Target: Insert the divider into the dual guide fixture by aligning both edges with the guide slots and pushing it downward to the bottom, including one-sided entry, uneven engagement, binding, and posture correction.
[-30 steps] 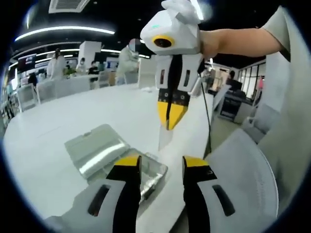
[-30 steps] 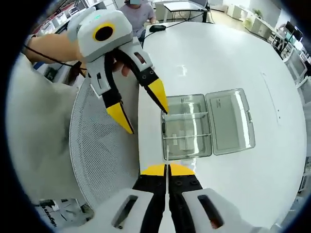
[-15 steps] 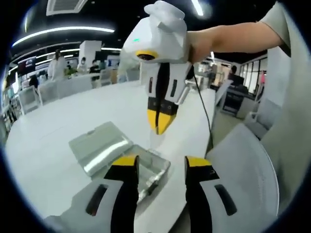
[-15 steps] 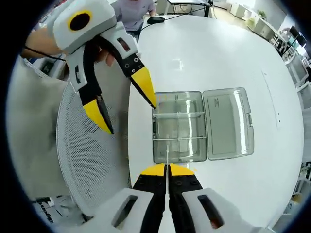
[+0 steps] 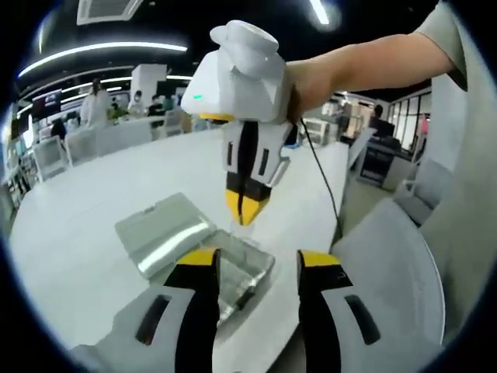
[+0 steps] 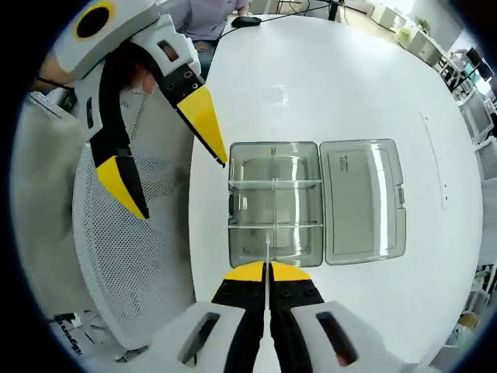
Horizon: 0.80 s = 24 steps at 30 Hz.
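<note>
Divider [image 6: 268,247] pinched edge-on in right gripper [image 6: 268,268] above clear box [image 6: 276,203]; left gripper [image 6: 167,180] held spread beside box.

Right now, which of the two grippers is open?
The left gripper, beside the clear box: its yellow tips stand wide apart. The right gripper is shut on a thin divider.

We see a large round white table [image 6: 334,85], glossy enough to reflect the ceiling lights. Directly on it, close to its near edge, lies a clear plastic compartment box [image 6: 275,203] with thin partitions inside; its hinged lid [image 6: 362,200] is swung fully open and rests flat on the tabletop beside it. In the left gripper view we find the same table [image 5: 101,194] carrying the box [image 5: 237,268] and its open lid [image 5: 163,231].
</note>
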Motion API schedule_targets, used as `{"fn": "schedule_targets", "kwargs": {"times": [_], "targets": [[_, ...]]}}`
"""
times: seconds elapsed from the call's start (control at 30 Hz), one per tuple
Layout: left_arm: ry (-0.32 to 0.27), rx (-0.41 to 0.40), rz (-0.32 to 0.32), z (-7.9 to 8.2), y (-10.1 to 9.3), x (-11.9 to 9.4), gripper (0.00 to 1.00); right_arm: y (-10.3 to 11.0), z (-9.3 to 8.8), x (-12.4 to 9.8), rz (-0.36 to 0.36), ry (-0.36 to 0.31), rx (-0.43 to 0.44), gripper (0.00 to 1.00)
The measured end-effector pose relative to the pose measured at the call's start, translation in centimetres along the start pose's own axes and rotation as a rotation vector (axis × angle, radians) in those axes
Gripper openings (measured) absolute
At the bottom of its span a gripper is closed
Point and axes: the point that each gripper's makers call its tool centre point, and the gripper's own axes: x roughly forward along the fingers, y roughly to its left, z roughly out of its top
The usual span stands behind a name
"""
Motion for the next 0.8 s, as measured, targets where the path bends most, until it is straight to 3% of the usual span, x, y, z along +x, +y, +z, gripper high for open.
{"fn": "schedule_targets", "kwargs": {"times": [0.8], "targets": [[-0.004, -0.013, 0.007, 0.2, 0.3, 0.1, 0.39, -0.7, -0.1, 1.7, 0.002, 0.037, -0.005, 0.0]]}}
